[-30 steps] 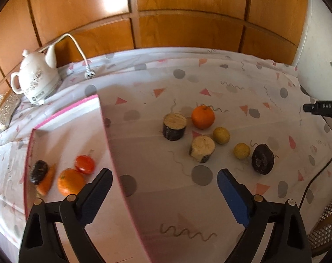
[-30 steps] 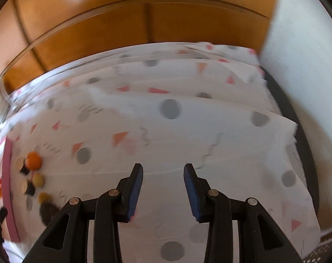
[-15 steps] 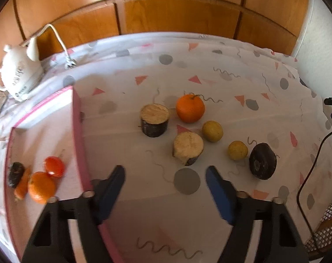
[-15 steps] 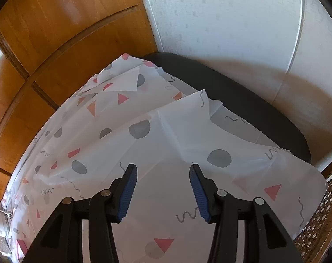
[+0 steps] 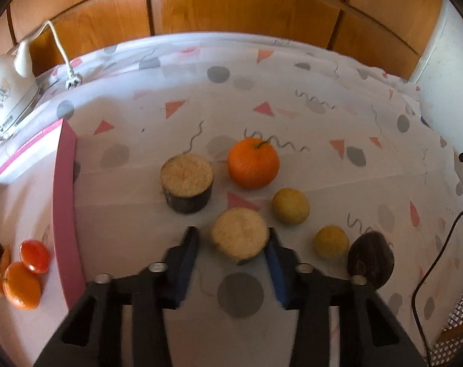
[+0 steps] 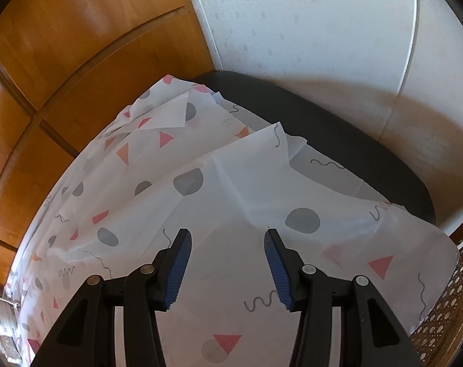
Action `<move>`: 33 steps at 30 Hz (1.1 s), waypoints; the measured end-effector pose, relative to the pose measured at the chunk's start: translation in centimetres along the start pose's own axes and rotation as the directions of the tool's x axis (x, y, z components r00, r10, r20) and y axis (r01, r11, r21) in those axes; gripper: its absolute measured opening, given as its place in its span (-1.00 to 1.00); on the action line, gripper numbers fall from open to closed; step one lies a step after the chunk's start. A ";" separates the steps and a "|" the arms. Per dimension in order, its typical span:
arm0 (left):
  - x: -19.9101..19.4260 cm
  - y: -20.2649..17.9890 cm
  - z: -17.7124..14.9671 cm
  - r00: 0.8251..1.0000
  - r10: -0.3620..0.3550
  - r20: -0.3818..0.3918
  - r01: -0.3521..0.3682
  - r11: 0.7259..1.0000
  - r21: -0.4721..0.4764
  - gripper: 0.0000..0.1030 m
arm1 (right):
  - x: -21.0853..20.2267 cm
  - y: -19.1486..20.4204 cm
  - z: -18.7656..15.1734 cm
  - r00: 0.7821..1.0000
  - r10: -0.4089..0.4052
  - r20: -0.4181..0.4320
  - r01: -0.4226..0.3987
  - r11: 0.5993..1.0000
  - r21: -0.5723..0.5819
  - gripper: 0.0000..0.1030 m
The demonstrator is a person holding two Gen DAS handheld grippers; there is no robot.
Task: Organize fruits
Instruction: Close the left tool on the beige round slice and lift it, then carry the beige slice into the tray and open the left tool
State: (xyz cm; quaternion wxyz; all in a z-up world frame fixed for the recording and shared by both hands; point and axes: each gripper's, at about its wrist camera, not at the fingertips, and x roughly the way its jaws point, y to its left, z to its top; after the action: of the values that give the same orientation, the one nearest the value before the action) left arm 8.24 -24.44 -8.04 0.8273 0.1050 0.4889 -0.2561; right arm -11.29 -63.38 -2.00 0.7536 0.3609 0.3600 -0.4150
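Note:
In the left wrist view, my left gripper (image 5: 231, 241) straddles a cut round piece (image 5: 239, 238) with a tan top and dark skin. Its jaws are closing; the right pad is at the piece's side and a small gap shows at the left pad. A second cut piece (image 5: 187, 179), an orange (image 5: 252, 162), two small yellow fruits (image 5: 290, 205) (image 5: 331, 241) and a dark fruit (image 5: 370, 258) lie around it. The pink-rimmed box (image 5: 64, 202) at left holds an orange (image 5: 22, 286) and a red fruit (image 5: 34, 256). My right gripper (image 6: 228, 241) is open over bare tablecloth (image 6: 201, 208).
A white kettle (image 5: 8, 98) with its plug lead stands at the back left. A black cable (image 5: 430, 263) hangs at the right. Wood panels back the table. In the right wrist view the black table edge (image 6: 338, 140) and a wicker basket (image 6: 445, 305) show.
My left gripper came forward and down over the near cut piece while its jaws narrowed from wide. My right gripper swung away from the fruit side and opened slightly, then held still.

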 end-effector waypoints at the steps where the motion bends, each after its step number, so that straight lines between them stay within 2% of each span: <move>1: 0.0 -0.1 0.0 1.000 0.002 0.002 -0.002 1.000 0.000 -0.34 | 0.0 0.1 0.0 1.000 -0.004 0.002 0.004 1.000 -0.005 -0.02; 4: -0.5 0.2 -0.1 1.000 -0.013 0.007 0.013 1.000 -0.018 -0.35 | 0.1 0.3 0.1 1.000 -0.009 0.002 0.009 1.000 -0.020 -0.02; 12: -4.5 1.9 -1.0 0.997 -0.018 0.081 0.023 0.998 -0.052 -0.35 | 0.1 0.5 -0.1 1.000 -0.017 0.003 0.017 0.999 -0.033 -0.02; 20: -9.0 7.0 -2.0 0.988 0.024 0.152 0.003 0.985 -0.173 -0.35 | 0.2 0.9 -0.3 1.000 -0.012 -0.004 0.012 0.998 -0.060 -0.02; 24: -10.7 10.8 -3.6 0.984 0.079 0.160 -0.035 0.965 -0.261 -0.34 | 0.2 1.2 -0.4 1.000 -0.009 -0.005 0.009 0.997 -0.075 -0.02; 28: -12.2 15.3 -6.1 0.976 0.154 0.156 -0.087 0.925 -0.370 -0.35 | 0.1 1.5 -0.6 1.000 -0.006 -0.007 0.005 0.996 -0.091 -0.02; 33: -12.7 19.4 -9.1 0.967 0.227 0.116 -0.151 0.877 -0.457 -0.34 | 0.0 1.8 -0.9 1.000 -0.009 -0.002 0.008 0.994 -0.108 -0.02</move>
State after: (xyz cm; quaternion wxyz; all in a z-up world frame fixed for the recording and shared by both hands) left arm 6.63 -0.05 -3.14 0.8880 -0.0609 0.4513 -0.0633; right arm -9.93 -61.94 -1.96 0.7697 0.3188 0.3844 -0.3978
